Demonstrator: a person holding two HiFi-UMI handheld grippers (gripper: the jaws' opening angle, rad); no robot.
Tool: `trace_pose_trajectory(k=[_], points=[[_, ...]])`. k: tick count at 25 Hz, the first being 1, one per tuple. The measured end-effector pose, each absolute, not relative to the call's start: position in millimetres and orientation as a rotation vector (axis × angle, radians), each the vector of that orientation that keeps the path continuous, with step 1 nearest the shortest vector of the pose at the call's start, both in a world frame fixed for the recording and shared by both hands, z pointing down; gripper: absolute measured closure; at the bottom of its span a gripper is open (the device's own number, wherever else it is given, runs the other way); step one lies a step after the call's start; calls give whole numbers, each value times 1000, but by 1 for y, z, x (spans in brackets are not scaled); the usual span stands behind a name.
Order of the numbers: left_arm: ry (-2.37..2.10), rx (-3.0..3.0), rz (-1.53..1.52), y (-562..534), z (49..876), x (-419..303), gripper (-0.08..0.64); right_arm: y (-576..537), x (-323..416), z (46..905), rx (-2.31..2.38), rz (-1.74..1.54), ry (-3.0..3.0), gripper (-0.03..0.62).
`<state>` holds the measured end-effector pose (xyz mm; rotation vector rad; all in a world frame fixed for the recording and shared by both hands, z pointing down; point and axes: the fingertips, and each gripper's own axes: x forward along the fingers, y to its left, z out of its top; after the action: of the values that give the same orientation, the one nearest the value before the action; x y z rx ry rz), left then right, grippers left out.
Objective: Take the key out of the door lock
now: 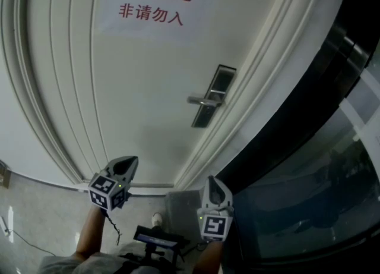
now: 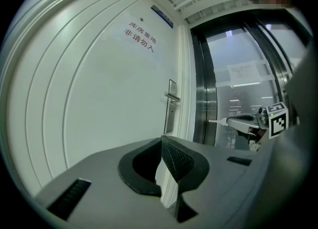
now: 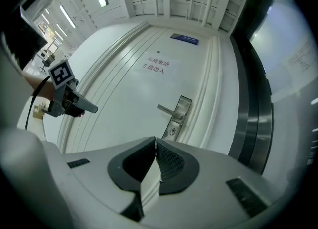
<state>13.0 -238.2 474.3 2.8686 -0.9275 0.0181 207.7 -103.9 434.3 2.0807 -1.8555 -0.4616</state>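
— Door (image 1: 148, 88) fills the head view, white and panelled, with a sign (image 1: 155, 0) in red characters up at 12 o'clock. Where's the lock?

— Lock plate (image 1: 214, 95) sits just off centre, toward 1 o'clock. It's steel and set flat on the door, and its lever handle (image 1: 202, 100) sticks out to the plate's 9 o'clock side.

— And the key?

— The right gripper view gives the best look. There's a round keyhole (image 3: 172, 131) at the plate's 6 o'clock end, below the handle. The key itself is too small to make out there.

— Where are the two tools?

— Left gripper (image 1: 129, 161) is low at 7 o'clock and right gripper (image 1: 212, 179) is at 6 o'clock. Both point toward the door and both are well apart from the lock plate. From the right one the plate lies at about 12 o'clock, and from the left one nearer 1 o'clock.

— What about the jaws?

— In the left gripper view the ribbed pads (image 2: 176, 161) meet at their tips. They're clenched with nothing between them. It's the same in the right gripper view, tips touching and gripping nothing.

— Anything else in the frame?

— There's a dark frame and a glass panel (image 1: 309, 207) off at 4 o'clock, and pale floor (image 1: 35, 207) down at 8 o'clock.
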Motion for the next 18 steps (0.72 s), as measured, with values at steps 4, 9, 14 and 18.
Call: trace_pose_trajectory(k=[4,9,14,18], points=[[-924,2855,14,-231,479,8,552,-92,203,439,2128,-394,-1901,572],[-925,2847,-1,-223,484,5,552,-81,196,449,2198,-310,-1956,572],[-910,2840,-8,-215,487,3,552,-73,188,462,2249,-183,-2019,572],[-916,2844,2,-211,491,0,552,-71,186,467,2288,-170,-2003,574]])
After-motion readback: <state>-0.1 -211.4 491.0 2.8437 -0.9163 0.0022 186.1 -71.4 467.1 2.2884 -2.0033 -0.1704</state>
